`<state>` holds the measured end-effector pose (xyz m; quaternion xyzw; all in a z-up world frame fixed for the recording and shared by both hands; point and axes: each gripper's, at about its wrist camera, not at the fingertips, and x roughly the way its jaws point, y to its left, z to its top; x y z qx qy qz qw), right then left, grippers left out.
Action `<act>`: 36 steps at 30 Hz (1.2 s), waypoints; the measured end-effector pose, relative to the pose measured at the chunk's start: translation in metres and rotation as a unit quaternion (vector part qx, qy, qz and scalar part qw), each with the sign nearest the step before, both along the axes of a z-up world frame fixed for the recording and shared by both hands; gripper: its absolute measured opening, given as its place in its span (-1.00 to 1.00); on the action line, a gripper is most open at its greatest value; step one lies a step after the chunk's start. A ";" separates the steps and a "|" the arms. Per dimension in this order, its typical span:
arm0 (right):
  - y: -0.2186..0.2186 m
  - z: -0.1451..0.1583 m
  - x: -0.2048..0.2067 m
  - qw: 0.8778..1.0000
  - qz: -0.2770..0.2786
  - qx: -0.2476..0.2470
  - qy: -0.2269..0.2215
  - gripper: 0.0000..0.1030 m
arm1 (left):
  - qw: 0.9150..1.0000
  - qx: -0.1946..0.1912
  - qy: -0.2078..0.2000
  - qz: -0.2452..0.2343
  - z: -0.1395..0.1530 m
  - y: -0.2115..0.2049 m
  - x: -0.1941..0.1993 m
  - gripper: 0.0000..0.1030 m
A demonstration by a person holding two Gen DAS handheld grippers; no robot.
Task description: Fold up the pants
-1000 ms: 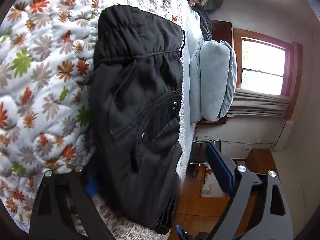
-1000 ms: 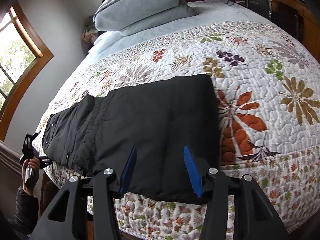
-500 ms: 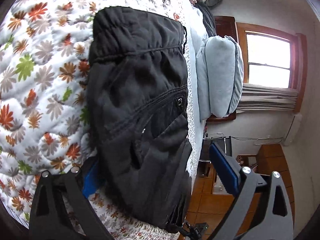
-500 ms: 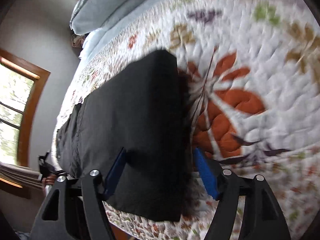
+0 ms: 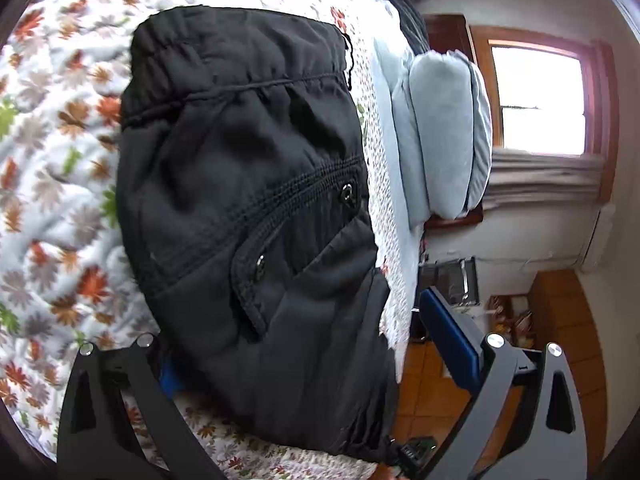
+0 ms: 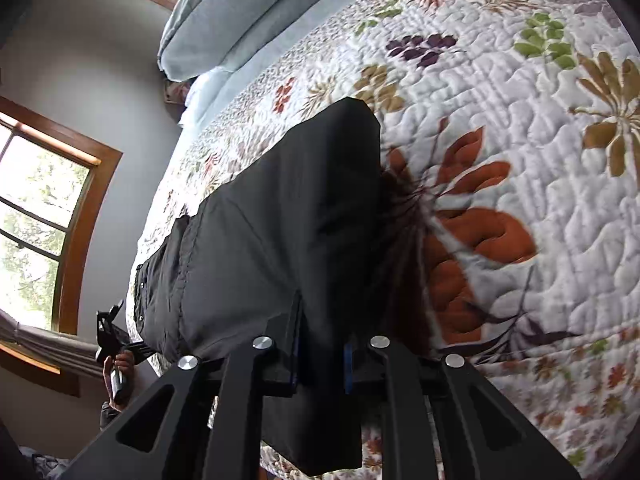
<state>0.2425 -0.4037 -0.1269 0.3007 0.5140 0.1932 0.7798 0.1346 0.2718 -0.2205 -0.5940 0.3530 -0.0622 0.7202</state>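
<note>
Bed (image 6: 520,128) under a floral quilt, black pants (image 5: 248,200) along its edge, pale blue pillows (image 5: 444,136) stacked

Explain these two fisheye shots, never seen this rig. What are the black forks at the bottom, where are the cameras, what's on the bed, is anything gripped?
No robot here: a person carries a handheld two-finger gripper in each hand, with a camera on each looking along its fingers. The black forks are those fingers, with blue pads.

Black pants lie on a floral quilt at the bed's edge, grey pillows behind.

The left wrist view faces the waistband end. The left gripper stands wide open, straddling the cloth and pinching nothing.

The right wrist view faces the leg end. The right gripper has just closed and pinches the pants' edge between its pads. Far left in that view, the person's hand holds the other gripper.
</note>
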 end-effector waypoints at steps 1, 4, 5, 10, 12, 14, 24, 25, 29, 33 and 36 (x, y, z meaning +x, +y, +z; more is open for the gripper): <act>0.000 0.000 0.000 1.000 0.000 -0.001 -0.001 -0.71 | 1.000 0.008 0.003 -0.001 0.000 -0.002 0.001 0.88; 0.002 -0.002 -0.002 1.000 0.003 -0.015 -0.003 -0.70 | 1.000 0.019 0.014 0.001 0.001 -0.003 0.003 0.78; 0.002 -0.002 -0.003 1.000 0.001 -0.013 -0.002 -0.70 | 1.000 0.021 0.017 0.001 0.001 -0.003 0.003 0.59; 0.002 -0.002 -0.004 1.000 -0.004 -0.022 0.001 -0.62 | 0.999 0.028 0.029 -0.003 -0.005 0.002 -0.001 -0.55; 0.003 -0.001 -0.006 1.000 -0.005 -0.029 0.002 -0.59 | 1.000 0.013 0.025 0.003 -0.009 0.005 -0.005 -0.59; 0.003 0.000 -0.005 0.999 -0.006 -0.031 0.004 -0.55 | 1.000 0.015 0.018 0.005 -0.006 0.003 -0.004 -0.68; 0.004 -0.003 -0.001 0.999 -0.007 -0.037 0.011 -0.49 | 1.000 0.010 -0.024 0.007 0.010 -0.004 -0.005 -0.79; 0.004 -0.003 -0.001 0.999 -0.007 -0.036 0.011 -0.49 | 1.000 0.009 -0.029 0.007 0.011 -0.005 -0.005 -0.79; 0.003 -0.004 -0.001 0.999 -0.008 -0.033 0.011 -0.49 | 0.999 0.016 -0.047 0.003 0.020 -0.011 -0.004 -0.79; 0.003 -0.004 -0.003 0.999 -0.009 -0.032 0.011 -0.49 | 0.996 0.054 -0.072 -0.011 0.042 -0.023 -0.002 -0.79; 0.002 -0.005 -0.003 0.999 -0.010 -0.031 0.011 -0.49 | 0.991 0.085 -0.095 -0.029 0.063 -0.035 0.002 -0.79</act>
